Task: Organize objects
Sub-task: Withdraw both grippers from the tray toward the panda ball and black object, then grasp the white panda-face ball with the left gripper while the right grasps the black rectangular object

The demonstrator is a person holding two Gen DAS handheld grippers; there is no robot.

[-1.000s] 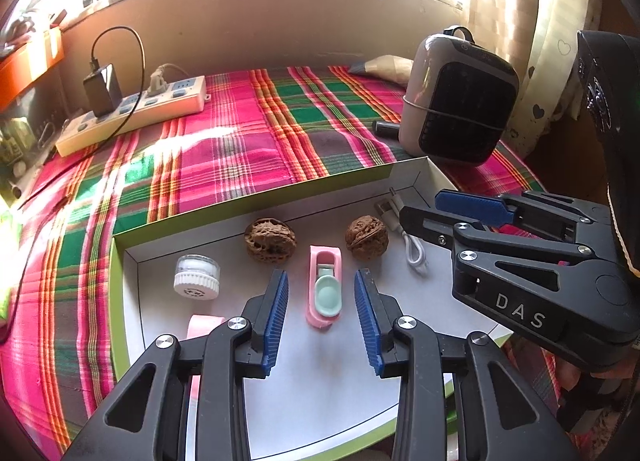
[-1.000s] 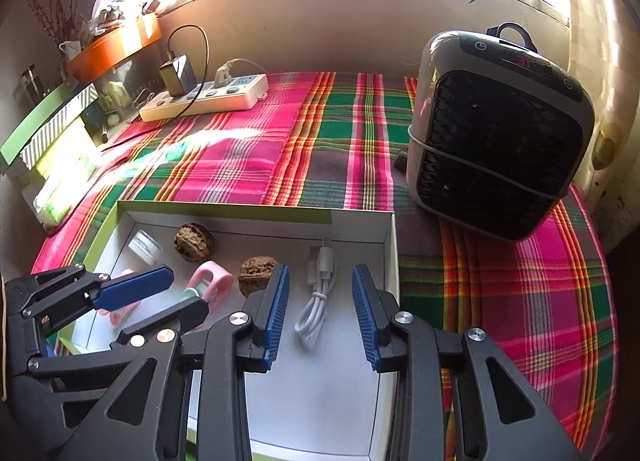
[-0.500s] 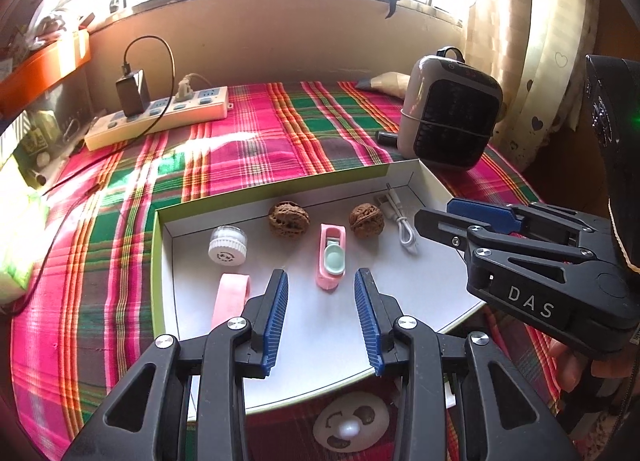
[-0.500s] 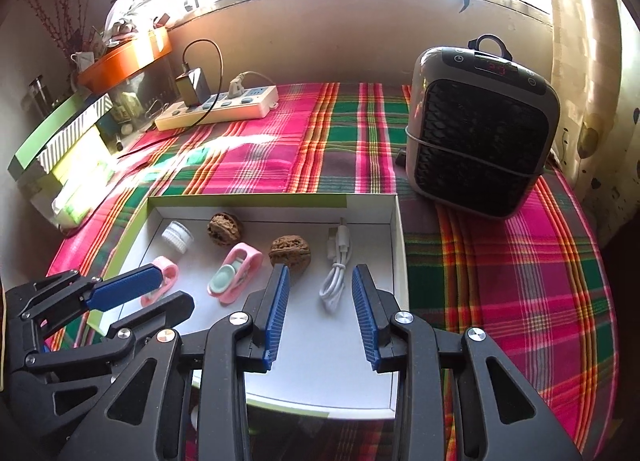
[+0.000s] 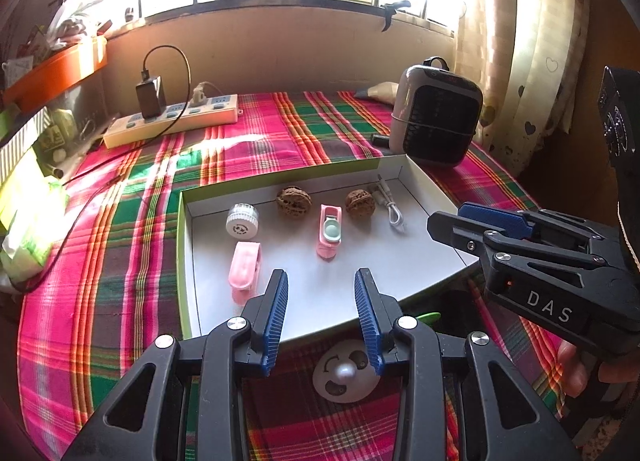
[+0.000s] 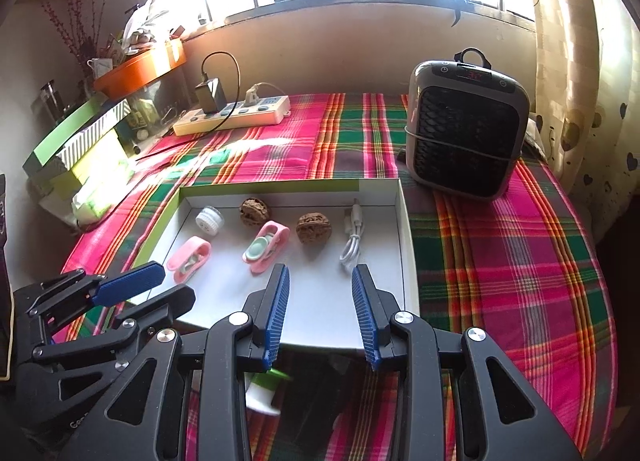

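Observation:
A shallow white tray with a green rim (image 5: 185, 245) lies on the plaid cloth. In it are a white round jar (image 5: 242, 220), two walnuts (image 5: 293, 201) (image 5: 360, 202), a pink clip with a green pad (image 5: 330, 231), a pink case (image 5: 245, 266) and a coiled white cable (image 5: 390, 207). My left gripper (image 5: 321, 281) hangs open over the tray's near edge, holding nothing. My right gripper (image 6: 320, 277) is open too, above the near right part of the tray (image 6: 408, 245), short of the cable (image 6: 352, 237). Each gripper shows in the other's view.
A grey fan heater (image 6: 466, 133) stands behind the tray's right corner. A power strip (image 6: 236, 115) with a charger lies at the back. Boxes and bags (image 6: 80, 153) crowd the left side. A round white disc (image 5: 346, 375) lies on the cloth just before the tray.
Both grippers have drawn back and upward from the tray, which now looks smaller and farther. The round white disc in front of it has come into view. The jaws kept their width.

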